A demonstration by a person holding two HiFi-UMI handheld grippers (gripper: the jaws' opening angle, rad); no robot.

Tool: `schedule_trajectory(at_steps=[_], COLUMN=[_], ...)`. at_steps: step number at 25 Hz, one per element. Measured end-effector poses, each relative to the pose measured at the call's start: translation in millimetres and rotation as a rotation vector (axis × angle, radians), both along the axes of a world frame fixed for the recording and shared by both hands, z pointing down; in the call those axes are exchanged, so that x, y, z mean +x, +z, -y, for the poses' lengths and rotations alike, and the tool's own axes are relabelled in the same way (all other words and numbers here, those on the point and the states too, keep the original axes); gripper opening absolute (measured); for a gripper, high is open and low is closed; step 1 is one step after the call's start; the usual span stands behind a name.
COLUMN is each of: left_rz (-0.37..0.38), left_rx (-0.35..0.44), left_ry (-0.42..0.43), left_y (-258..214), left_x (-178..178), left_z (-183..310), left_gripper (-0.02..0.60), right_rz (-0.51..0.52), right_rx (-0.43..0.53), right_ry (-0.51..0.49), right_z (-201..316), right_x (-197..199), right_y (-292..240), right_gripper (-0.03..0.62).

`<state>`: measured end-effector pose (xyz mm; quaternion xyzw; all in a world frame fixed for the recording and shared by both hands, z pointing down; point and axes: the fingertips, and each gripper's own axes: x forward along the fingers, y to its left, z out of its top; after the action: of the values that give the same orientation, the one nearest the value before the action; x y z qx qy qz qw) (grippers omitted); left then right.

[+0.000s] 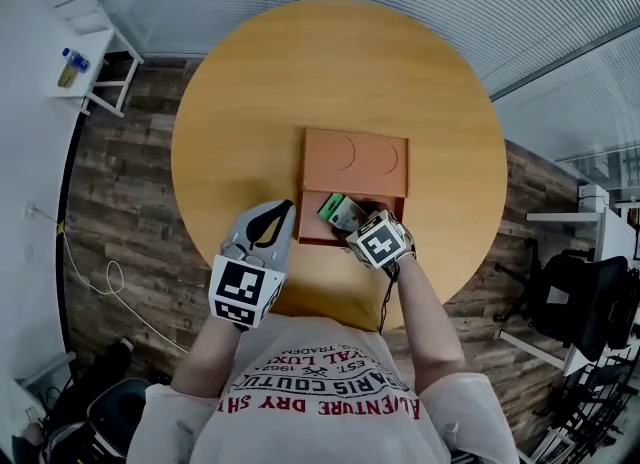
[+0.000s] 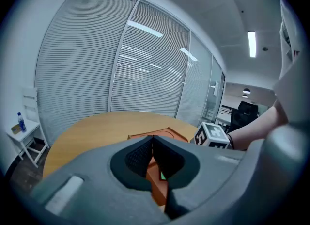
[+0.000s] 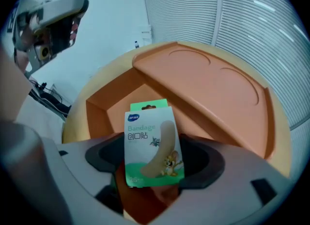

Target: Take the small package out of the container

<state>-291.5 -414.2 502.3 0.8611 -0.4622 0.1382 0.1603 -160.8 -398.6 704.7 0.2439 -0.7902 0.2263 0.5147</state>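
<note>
An orange box (image 1: 355,162) lies at the middle of the round wooden table (image 1: 250,102), its lid (image 3: 208,83) slid back so that the near compartment is open. The small package (image 3: 152,144), a green and white bandage pack, stands upright over that opening. My right gripper (image 3: 154,163) points steeply down, its jaws wide and closed on the pack's two side edges. The head view shows the same pack (image 1: 338,211) at the box's near edge, with my right gripper (image 1: 352,220) on it. My left gripper (image 1: 283,210) hovers just left of the box, shut and empty (image 2: 152,141).
A white side shelf (image 1: 85,57) with a bottle stands far left on the wood floor. A cable (image 1: 100,282) trails on the floor at the left. Black chairs (image 1: 580,302) and white shelving stand at the right. Window blinds run behind the table.
</note>
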Motion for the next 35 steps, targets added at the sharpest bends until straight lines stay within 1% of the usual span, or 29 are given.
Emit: schedule_trajectory(at_steps=[2, 10, 14, 16, 20, 24, 30, 35], left_rz=[0.006, 0.024, 0.024, 0.027, 0.032, 0.034, 0.05, 0.062], left_rx=[-0.003, 0.036, 0.077, 0.093, 0.126, 0.16, 0.208, 0.246], left_ry=[-0.022, -0.142, -0.179, -0.194, -0.214, -0.219, -0.205, -0.211], left_y=[-1, -22, -34, -40, -53, -67, -87, -103], left_x=[1, -6, -8, -7, -4, 1, 14, 18], left_z=[-12, -38, -49, -54, -63, -64, -64, -63], left_gripper=[0.011, 0.011, 0.011, 0.011, 0.011, 0.011, 0.011, 0.011], right_rz=[0.022, 0.018, 0.013, 0.04, 0.108, 0.188, 0.339, 0.419], right_rx=[-0.004, 0.07, 0.095, 0.113, 0.175, 0.273, 0.447, 0.544], right_ry=[-0.009, -0.131, -0.159, -0.161, -0.113, -0.068, 0.085, 0.186], right_z=[-5, -11, -15, -18, -22, -22, -13, -5], right_x=[-1, 8, 11, 11, 13, 13, 26, 47], right_y=[-5, -39, -58, -70, -97, -134, -199, -247], right_gripper=[0.362, 0.362, 0.362, 0.362, 0.364, 0.361, 0.362, 0.362])
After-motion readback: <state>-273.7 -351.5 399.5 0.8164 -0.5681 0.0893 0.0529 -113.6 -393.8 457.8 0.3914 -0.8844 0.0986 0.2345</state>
